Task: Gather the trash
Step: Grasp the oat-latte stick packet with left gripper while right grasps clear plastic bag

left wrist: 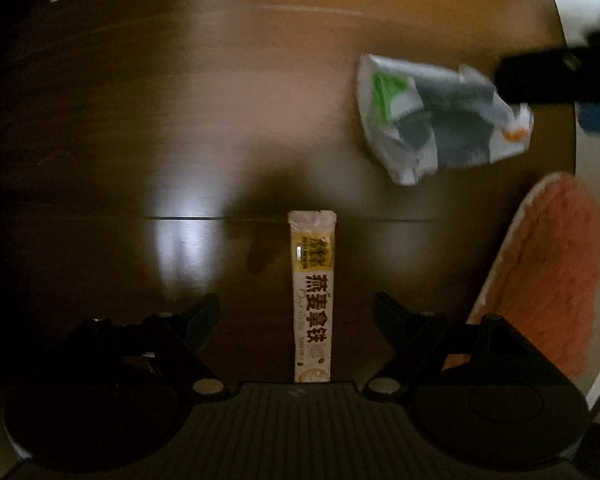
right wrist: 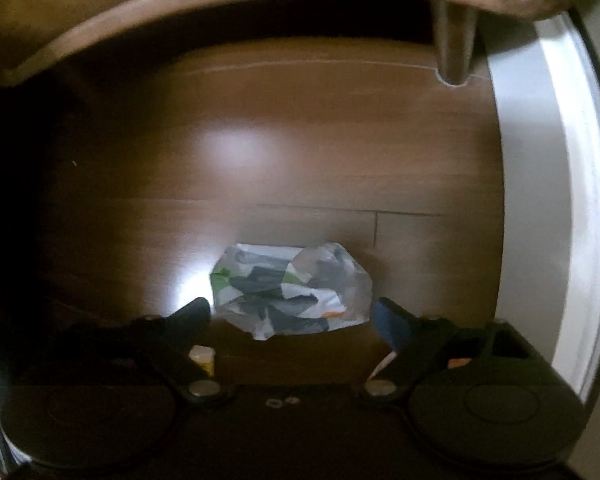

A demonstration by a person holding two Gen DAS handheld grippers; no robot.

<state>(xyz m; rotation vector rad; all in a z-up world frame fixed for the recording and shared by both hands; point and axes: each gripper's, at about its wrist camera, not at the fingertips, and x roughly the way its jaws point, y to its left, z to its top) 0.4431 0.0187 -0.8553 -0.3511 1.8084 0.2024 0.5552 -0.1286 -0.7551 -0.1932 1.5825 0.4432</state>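
Between my left gripper's spread jaws lies a long sachet, flat, untouched. Right gripper also wide open, crumpled plastic wrapper between its tips, no contact visible. Dark wood floor, glossy. Orange mat beside sachet; white baseboard at right.
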